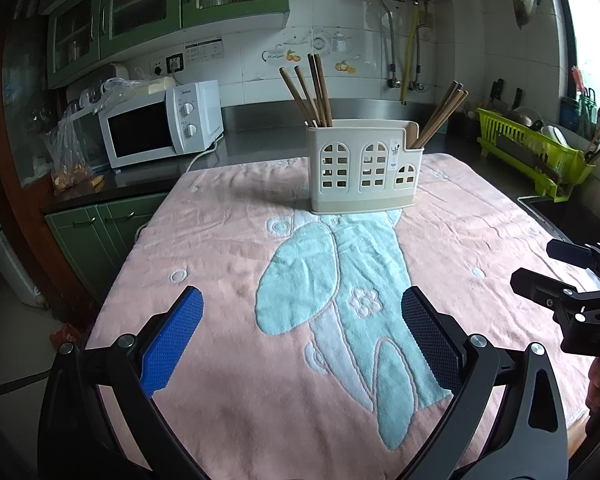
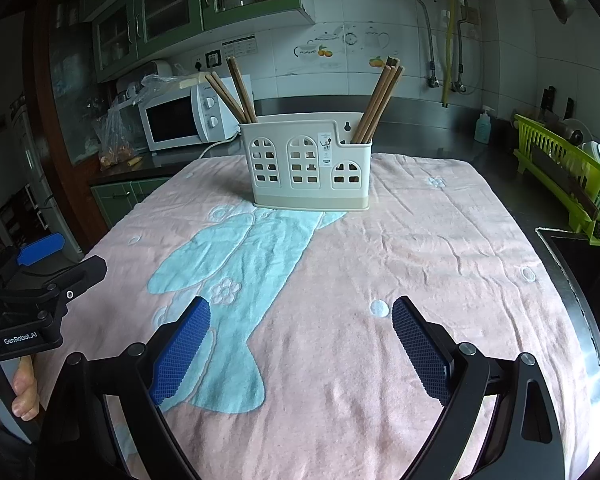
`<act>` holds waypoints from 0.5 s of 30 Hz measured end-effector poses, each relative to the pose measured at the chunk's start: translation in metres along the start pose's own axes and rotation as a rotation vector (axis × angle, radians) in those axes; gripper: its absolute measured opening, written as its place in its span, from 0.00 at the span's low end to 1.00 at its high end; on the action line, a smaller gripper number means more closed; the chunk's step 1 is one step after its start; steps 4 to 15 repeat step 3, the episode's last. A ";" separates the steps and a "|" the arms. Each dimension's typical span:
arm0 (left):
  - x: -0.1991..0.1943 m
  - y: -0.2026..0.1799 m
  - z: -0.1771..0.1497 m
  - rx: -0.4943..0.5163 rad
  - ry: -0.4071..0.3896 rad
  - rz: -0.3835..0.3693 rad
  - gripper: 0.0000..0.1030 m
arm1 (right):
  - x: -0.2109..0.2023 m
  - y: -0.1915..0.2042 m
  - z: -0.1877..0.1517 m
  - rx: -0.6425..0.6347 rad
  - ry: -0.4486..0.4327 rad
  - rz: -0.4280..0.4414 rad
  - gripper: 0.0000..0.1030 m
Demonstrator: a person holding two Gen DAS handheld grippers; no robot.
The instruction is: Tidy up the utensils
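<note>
Left tongs (image 1: 302, 332) and right tongs (image 2: 301, 344) both spread, pinching nothing. Holder (image 2: 308, 162) far ahead; chopsticks (image 2: 378, 100) bottoms hidden inside.

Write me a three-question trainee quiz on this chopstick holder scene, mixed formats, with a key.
1. True or false: the left claw is shut on a chopstick.
2. Multiple choice: the utensil holder stands on A) bare steel counter, B) the pink towel, C) the green dish rack.
3. Fill in: the chopsticks stand in ___ separate bunches, the left bunch and the right bunch.

Key: 1 false, both the left and the right claw are open and empty; 2 B; 3 two.
</note>
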State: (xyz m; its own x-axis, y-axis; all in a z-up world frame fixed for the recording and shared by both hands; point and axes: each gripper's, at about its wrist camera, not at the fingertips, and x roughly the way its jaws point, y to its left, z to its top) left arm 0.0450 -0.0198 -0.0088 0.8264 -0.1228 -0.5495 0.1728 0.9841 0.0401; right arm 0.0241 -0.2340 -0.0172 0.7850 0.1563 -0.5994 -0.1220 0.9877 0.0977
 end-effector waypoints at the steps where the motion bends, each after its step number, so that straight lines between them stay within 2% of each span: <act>1: 0.000 0.000 0.000 0.002 -0.001 0.003 0.95 | 0.000 -0.001 0.000 0.000 -0.001 0.001 0.87; 15: 0.000 -0.001 0.000 0.004 -0.002 0.005 0.95 | -0.001 -0.002 0.000 -0.003 -0.003 0.001 0.87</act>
